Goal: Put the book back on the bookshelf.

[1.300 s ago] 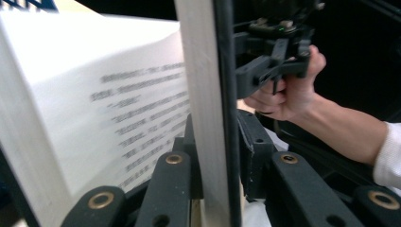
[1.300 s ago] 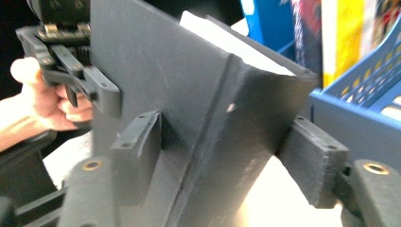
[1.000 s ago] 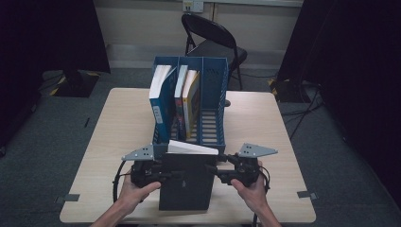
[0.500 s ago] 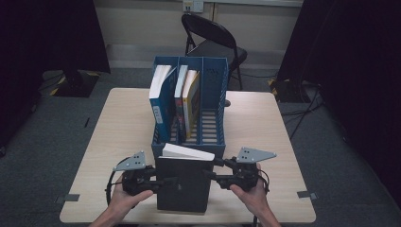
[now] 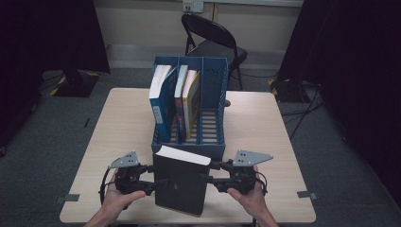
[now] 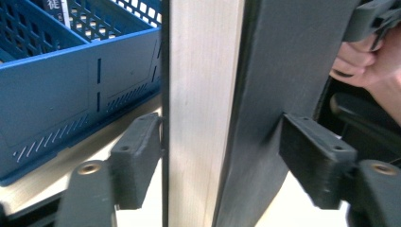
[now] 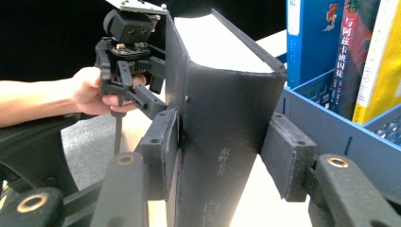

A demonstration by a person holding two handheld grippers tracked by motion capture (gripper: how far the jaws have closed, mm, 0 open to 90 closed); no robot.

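Left claw (image 5: 150,178) has just been opening its jaws, and the thick black hardcover book (image 5: 180,182) stands between them. In the left gripper view one pad lies at the cover on the side of the pale page block, while the other pad stands a little apart from the opposite cover, so this claw has no firm hold. Right claw (image 5: 215,176) has been closing slightly on the spine side of the same book. In the right gripper view one pad (image 7: 163,151) touches the cover, and the other pad stands just beside the spine with a narrow gap, so it also is not pressing the book.

Between the two claws the book stands upright on the light wooden surface (image 5: 265,127), its pages facing the left claw and its spine the right one. Just beyond both claws is the blue plastic file rack (image 5: 213,120), holding a blue book (image 5: 160,106) and a yellow book (image 5: 191,101) upright.
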